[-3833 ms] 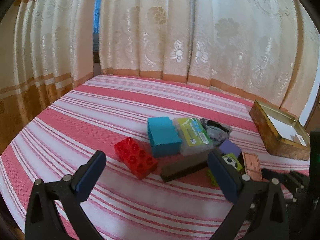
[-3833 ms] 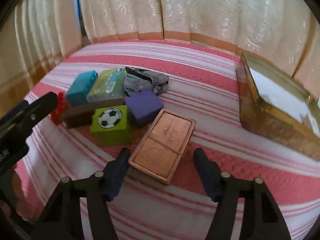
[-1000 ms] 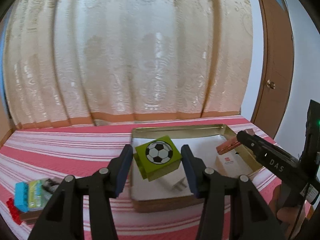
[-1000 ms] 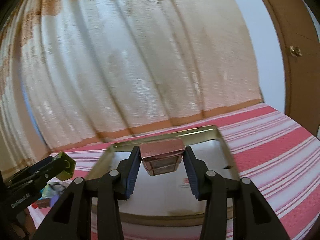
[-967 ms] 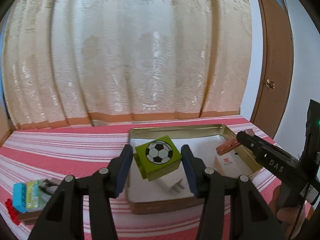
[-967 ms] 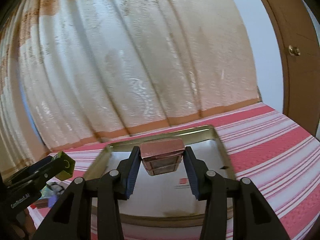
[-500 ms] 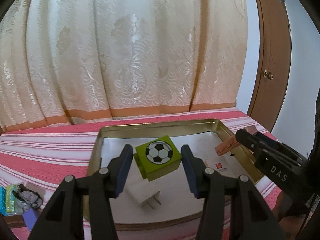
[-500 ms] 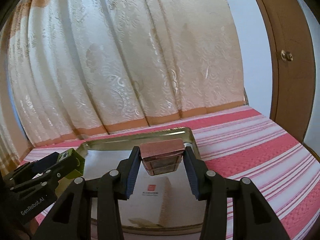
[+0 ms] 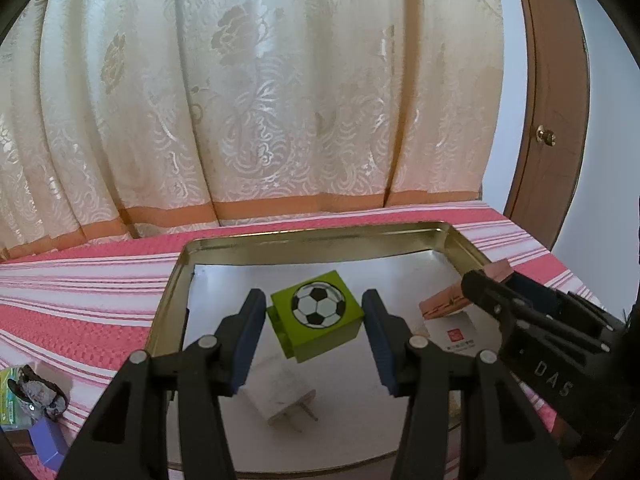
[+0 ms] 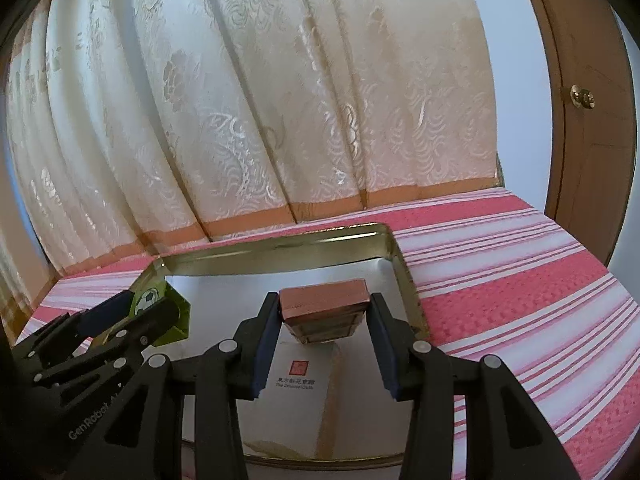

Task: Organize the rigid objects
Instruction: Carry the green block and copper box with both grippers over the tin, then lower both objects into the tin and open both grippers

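Left gripper (image 9: 314,316) pinching green football cube (image 9: 318,318), held above gold tin (image 9: 320,236), dead centre. Right gripper (image 10: 323,318) clamped on copper box (image 10: 323,307) over same tin, 3 o'clock of cube. White plug (image 9: 280,398) on tin floor at 6 o'clock.

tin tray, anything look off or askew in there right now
Nothing looks damaged or spilled. The white plug adapter lies on its side in the tin tray, prongs sticking out. The green soccer block is gripped tilted, above the floor.
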`<state>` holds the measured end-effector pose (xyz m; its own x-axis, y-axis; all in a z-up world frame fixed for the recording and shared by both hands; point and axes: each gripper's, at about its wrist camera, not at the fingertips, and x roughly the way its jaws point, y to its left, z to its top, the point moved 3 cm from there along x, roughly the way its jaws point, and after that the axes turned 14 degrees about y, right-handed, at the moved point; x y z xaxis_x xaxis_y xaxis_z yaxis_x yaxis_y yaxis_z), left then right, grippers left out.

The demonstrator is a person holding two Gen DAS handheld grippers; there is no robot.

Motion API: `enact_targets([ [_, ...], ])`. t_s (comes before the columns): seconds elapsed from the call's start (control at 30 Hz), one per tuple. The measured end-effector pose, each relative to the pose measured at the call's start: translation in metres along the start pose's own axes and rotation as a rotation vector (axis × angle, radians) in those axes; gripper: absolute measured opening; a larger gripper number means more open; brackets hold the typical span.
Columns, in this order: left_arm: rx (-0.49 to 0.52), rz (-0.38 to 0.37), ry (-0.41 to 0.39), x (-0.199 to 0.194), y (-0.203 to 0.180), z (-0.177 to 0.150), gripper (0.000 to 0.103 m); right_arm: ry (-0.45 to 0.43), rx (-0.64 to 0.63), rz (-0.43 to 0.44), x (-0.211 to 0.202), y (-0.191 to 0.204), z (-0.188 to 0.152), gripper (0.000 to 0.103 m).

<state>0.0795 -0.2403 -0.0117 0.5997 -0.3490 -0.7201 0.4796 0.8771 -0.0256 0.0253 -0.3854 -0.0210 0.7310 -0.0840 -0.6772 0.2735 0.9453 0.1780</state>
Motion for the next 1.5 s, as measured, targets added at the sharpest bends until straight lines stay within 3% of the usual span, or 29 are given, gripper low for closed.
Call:
enact_targets([
  [0.2, -0.007, 0.026, 0.016, 0.005, 0.002, -0.001, 0.05, 0.02, -0.011, 0.022, 0.005, 0.006, -0.001, 0.047],
  [0.37, -0.021, 0.062, 0.016, 0.007, 0.005, -0.004, 0.053, 0.05, 0.005, 0.136, 0.01, 0.01, -0.003, 0.053],
  [0.43, -0.035, 0.077, 0.008, 0.005, 0.009, -0.004, 0.062, 0.054, 0.015, 0.146, 0.01, 0.01, -0.003, 0.06],
  [0.47, -0.051, 0.086, 0.002, 0.004, 0.013, -0.004, 0.072, 0.049, 0.024, 0.146, 0.01, 0.009, -0.003, 0.063],
  [0.53, -0.087, 0.093, -0.012, 0.0, 0.021, -0.005, 0.089, 0.017, 0.062, 0.137, 0.005, 0.002, -0.003, 0.079],
  [0.57, -0.103, 0.083, -0.023, -0.003, 0.025, -0.006, 0.103, -0.001, 0.081, 0.138, 0.002, -0.001, -0.002, 0.082],
  [0.73, -0.076, 0.073, -0.061, -0.013, 0.024, -0.01, 0.103, -0.046, 0.147, 0.139, -0.006, -0.014, -0.001, 0.087],
  [0.97, 0.021, 0.197, -0.143, -0.026, 0.017, -0.02, 0.103, -0.042, 0.174, 0.108, -0.005, -0.019, -0.004, 0.086],
  [1.23, -0.011, 0.186, -0.138, -0.032, 0.03, -0.025, 0.103, -0.117, 0.248, 0.1, -0.016, -0.035, -0.007, 0.086],
  [1.5, -0.042, 0.182, -0.121, -0.034, 0.038, -0.03, 0.103, -0.205, 0.212, 0.031, -0.032, -0.031, -0.01, 0.086],
])
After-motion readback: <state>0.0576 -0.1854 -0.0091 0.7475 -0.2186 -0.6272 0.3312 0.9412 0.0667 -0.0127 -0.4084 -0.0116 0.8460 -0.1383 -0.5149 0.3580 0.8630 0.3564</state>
